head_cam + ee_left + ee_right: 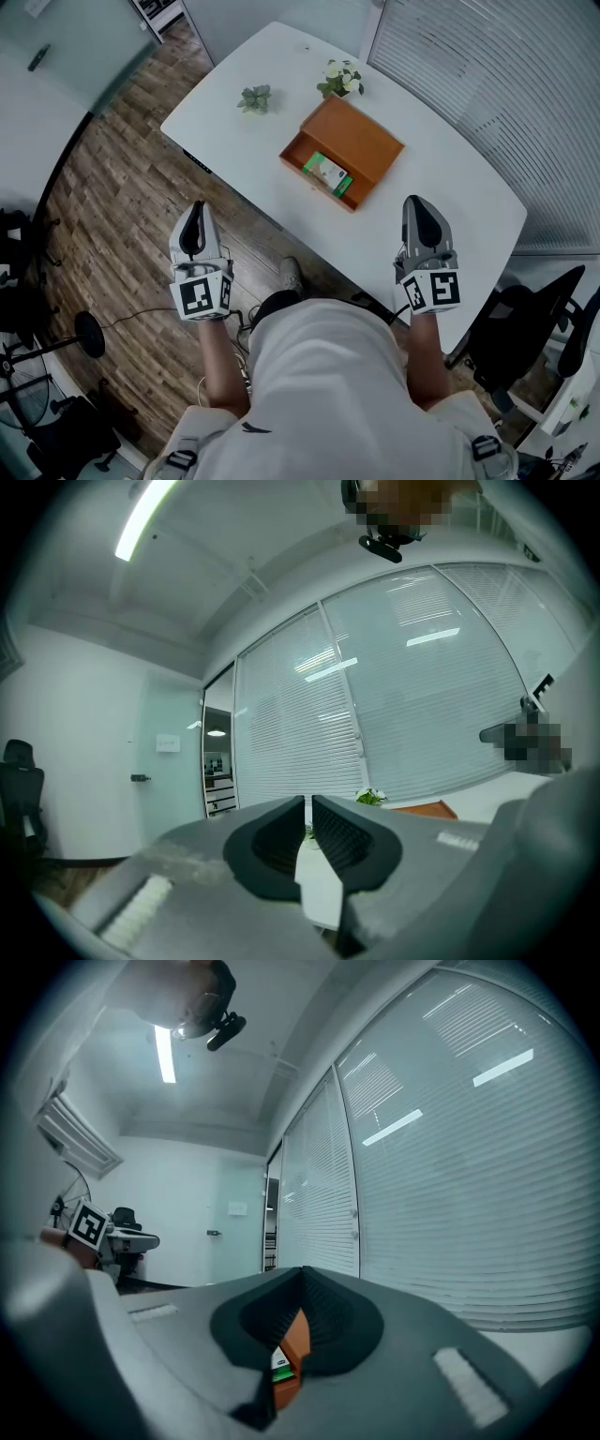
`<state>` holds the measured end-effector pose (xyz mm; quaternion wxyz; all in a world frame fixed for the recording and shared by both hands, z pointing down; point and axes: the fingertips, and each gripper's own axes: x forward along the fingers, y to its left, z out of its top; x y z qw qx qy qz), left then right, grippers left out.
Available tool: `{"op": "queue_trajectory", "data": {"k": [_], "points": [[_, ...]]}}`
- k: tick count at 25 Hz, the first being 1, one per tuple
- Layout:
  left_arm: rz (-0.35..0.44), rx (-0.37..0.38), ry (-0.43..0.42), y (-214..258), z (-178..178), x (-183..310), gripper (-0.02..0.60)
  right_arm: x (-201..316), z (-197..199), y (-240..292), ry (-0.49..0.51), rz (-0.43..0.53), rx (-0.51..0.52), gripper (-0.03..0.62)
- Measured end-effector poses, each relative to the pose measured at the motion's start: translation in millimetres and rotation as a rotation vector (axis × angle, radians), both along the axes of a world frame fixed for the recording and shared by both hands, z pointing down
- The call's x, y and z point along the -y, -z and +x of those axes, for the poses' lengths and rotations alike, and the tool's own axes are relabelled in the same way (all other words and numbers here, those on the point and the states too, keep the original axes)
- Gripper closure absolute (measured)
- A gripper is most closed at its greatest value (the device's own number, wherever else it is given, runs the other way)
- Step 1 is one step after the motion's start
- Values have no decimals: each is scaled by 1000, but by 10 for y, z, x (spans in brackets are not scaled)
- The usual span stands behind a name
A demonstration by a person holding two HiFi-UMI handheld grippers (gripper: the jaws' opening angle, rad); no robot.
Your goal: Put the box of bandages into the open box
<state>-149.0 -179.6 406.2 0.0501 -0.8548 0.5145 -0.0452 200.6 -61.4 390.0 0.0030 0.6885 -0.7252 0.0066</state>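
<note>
An orange open box (361, 139) lies on the white table (450, 187), its lid folded back. The green and white box of bandages (328, 173) rests inside its near tray. My right gripper (415, 206) hovers over the table's front edge, to the right of the orange box, shut and empty. Through the hollow under its jaws in the right gripper view (302, 1277) I see a strip of the orange box (296, 1337) and the bandage box (279, 1366). My left gripper (194, 210) hangs over the wooden floor left of the table, jaws together (308, 803) with nothing held.
Two small potted plants (255, 97) (341, 80) stand at the table's far side. A wall of blinds (487, 66) runs along the right. A black office chair (525, 323) sits at the lower right; a fan base (89, 335) and cables lie on the floor at left.
</note>
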Motion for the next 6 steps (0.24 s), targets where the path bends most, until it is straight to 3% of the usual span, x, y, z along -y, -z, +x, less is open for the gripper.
{"op": "queue_trajectory", "data": {"k": [6], "points": [[2, 1, -6, 4, 6, -14, 549, -7, -14, -8, 6, -5, 2, 595]]}}
